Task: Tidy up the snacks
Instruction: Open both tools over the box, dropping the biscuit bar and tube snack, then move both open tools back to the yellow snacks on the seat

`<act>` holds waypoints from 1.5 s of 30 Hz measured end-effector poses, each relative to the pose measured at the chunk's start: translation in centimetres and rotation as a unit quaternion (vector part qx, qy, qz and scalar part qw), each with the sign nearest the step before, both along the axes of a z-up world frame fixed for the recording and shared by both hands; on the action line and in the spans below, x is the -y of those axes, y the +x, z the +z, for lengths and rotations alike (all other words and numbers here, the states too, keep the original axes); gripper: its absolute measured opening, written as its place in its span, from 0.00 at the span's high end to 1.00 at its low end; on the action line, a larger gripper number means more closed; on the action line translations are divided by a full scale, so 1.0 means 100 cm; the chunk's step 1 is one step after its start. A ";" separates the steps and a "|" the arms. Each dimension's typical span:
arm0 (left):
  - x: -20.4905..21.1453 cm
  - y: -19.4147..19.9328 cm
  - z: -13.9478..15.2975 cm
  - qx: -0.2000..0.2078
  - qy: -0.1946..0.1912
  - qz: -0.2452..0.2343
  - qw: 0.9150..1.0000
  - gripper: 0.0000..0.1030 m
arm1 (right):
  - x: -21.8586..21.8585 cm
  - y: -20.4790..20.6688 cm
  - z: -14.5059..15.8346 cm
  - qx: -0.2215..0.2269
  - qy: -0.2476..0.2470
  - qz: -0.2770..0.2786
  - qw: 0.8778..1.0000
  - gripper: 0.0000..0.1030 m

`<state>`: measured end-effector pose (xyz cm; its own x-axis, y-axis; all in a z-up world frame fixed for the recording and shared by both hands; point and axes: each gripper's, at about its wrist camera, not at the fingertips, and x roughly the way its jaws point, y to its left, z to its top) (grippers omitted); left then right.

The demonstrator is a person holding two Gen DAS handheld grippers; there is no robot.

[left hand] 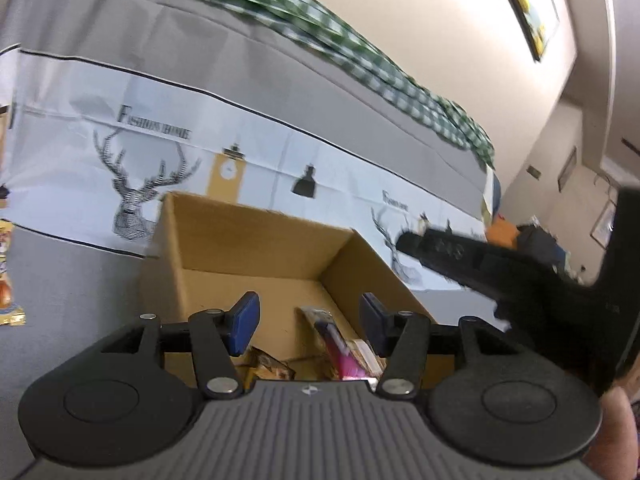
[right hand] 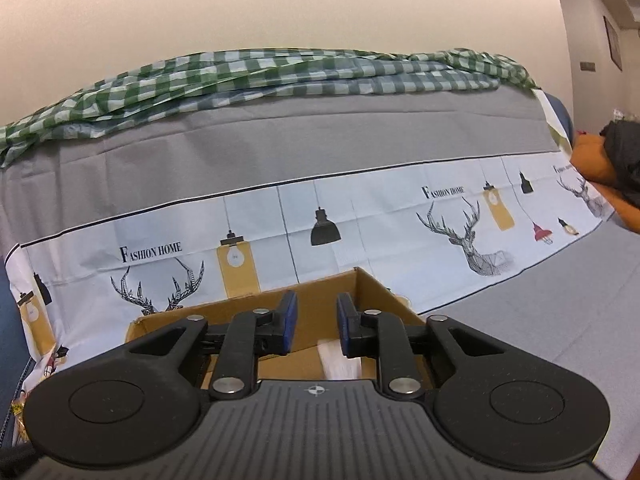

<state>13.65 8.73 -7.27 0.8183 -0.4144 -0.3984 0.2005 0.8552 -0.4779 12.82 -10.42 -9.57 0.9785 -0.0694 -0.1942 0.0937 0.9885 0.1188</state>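
An open cardboard box (left hand: 256,248) sits on the grey bed cover. My left gripper (left hand: 308,326) is open and empty above its near side. Inside lie a pink snack packet (left hand: 340,350) and a brown-gold packet (left hand: 268,366). The other gripper's black body (left hand: 520,280) reaches in from the right over the box. In the right wrist view the box (right hand: 320,300) is just ahead and my right gripper (right hand: 316,326) hovers over it, jaws partly apart with nothing between them. A white packet (right hand: 340,362) lies in the box below it.
A yellow snack bag (left hand: 6,276) lies on the bed at the far left. A printed deer-and-lamp sheet (right hand: 360,232) and a green checked cloth (right hand: 280,76) lie behind the box. Orange and dark items (right hand: 600,156) sit at the right.
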 end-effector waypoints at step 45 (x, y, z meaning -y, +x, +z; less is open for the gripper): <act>-0.237 -0.043 0.012 -0.130 -0.041 0.309 0.941 0.64 | -0.258 0.090 -0.081 -0.183 0.027 0.261 0.947 0.16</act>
